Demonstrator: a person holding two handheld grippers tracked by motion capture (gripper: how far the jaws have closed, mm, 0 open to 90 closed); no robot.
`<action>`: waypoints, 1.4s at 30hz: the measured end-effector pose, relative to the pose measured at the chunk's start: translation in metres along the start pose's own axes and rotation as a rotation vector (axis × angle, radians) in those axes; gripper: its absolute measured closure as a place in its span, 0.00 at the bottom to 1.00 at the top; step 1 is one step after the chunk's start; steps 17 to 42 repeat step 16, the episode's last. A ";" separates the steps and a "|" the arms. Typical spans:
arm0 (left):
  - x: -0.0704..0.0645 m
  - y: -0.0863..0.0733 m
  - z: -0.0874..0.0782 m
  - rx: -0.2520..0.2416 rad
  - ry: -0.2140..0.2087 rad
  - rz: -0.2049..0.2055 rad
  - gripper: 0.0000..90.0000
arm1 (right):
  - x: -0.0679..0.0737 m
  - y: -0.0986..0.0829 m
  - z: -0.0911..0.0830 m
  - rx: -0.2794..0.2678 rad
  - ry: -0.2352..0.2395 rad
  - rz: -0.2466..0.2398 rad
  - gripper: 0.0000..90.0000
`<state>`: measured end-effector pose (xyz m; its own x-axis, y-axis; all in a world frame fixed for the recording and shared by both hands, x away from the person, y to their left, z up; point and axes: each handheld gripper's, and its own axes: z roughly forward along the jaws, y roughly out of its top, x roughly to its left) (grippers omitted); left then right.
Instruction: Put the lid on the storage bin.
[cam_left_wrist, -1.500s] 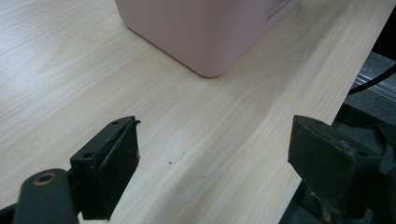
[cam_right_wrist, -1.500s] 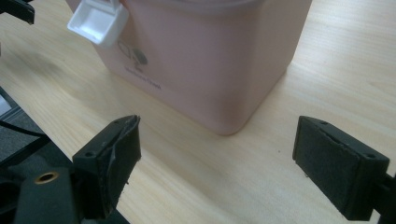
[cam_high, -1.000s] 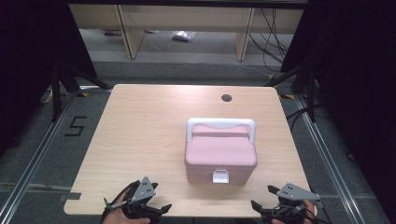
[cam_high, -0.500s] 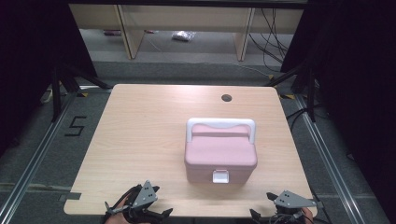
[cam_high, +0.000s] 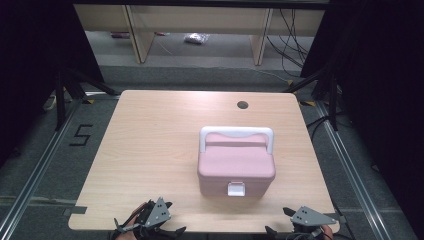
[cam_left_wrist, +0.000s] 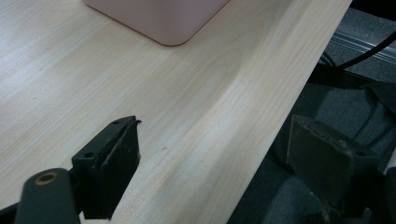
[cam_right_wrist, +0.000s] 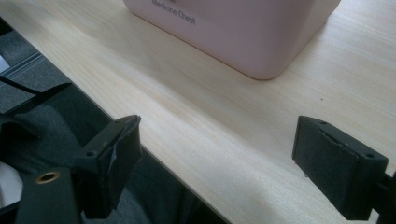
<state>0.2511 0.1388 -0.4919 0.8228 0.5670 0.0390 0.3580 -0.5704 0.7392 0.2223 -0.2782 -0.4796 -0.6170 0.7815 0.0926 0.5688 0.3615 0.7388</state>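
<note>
A pink box (cam_high: 236, 167) with a white handle (cam_high: 236, 134) and a white front latch (cam_high: 236, 189) stands closed on the wooden table (cam_high: 150, 150), right of centre. My left gripper (cam_high: 152, 227) sits at the table's near edge, left of the box, and is open with nothing between its jaws. My right gripper (cam_high: 300, 230) hovers at the near edge to the right and is also open and empty. In the left gripper view the gripper (cam_left_wrist: 215, 128) straddles the table edge, with a box corner (cam_left_wrist: 159, 18) ahead. In the right gripper view the gripper (cam_right_wrist: 218, 126) faces the box (cam_right_wrist: 243, 28), well short of it.
A round cable hole (cam_high: 242, 105) lies near the table's far edge. Grey floor with rails (cam_high: 40, 165) runs along both sides. Shelving legs (cam_high: 132, 35) and cables (cam_high: 295, 45) are beyond the table. The left half of the tabletop is bare wood.
Both grippers have drawn back toward the near edge and sit lower in the high view. The pink box has not moved.
</note>
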 end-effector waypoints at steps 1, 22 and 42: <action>0.000 0.000 0.000 0.000 0.000 0.001 0.18 | -0.002 0.000 0.000 -0.011 -0.009 -0.031 0.18; 0.002 -0.001 0.000 0.011 0.007 -0.008 0.18 | -0.004 0.001 -0.001 -0.022 -0.005 -0.048 0.18; 0.002 -0.001 0.000 0.011 0.007 -0.008 0.18 | -0.004 0.001 -0.001 -0.022 -0.005 -0.048 0.18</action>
